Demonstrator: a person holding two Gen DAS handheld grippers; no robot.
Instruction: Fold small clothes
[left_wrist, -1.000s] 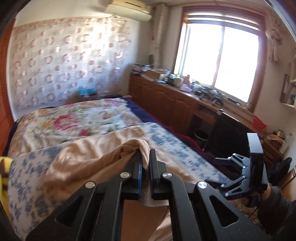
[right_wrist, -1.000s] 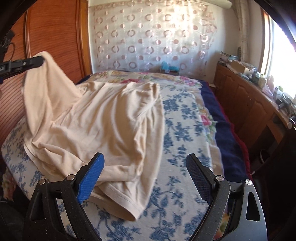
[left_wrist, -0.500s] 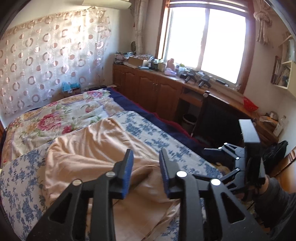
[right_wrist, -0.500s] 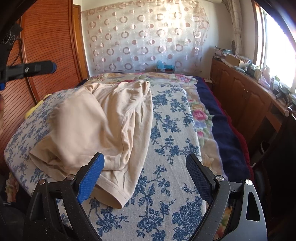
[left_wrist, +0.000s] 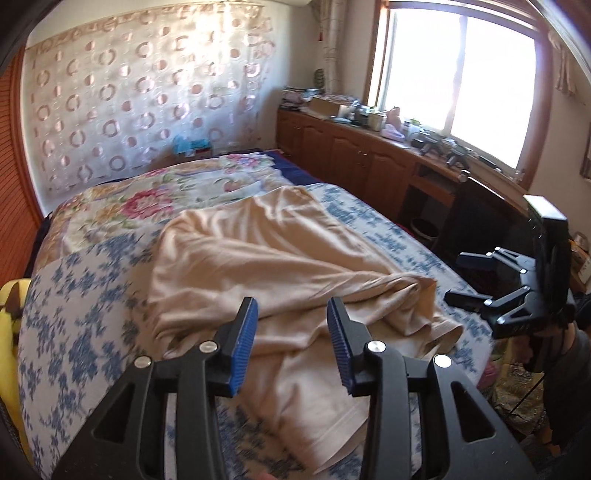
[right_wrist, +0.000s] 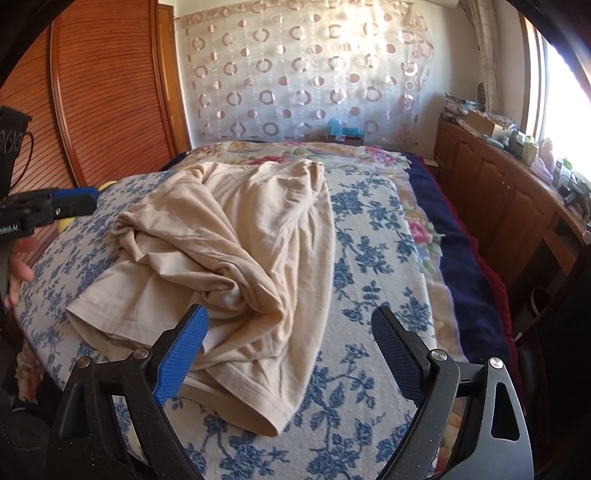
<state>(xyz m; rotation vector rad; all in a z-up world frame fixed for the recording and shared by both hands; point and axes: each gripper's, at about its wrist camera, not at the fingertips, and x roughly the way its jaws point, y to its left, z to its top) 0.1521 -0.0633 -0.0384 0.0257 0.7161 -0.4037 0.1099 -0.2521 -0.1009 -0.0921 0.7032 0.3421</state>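
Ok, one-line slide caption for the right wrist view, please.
Right gripper open above a rumpled beige garment on the blue-floral bedspread; left gripper empty at frame's left edge.

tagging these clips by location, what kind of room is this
A bedroom in a home, most likely: a bed under floral covers, with a beige garment on it, a wooden wardrobe door, and cluttered wooden cabinets under a window.

Both wrist views look down along the bed (left_wrist: 92, 295), sharing the beige garment (right_wrist: 240, 240).
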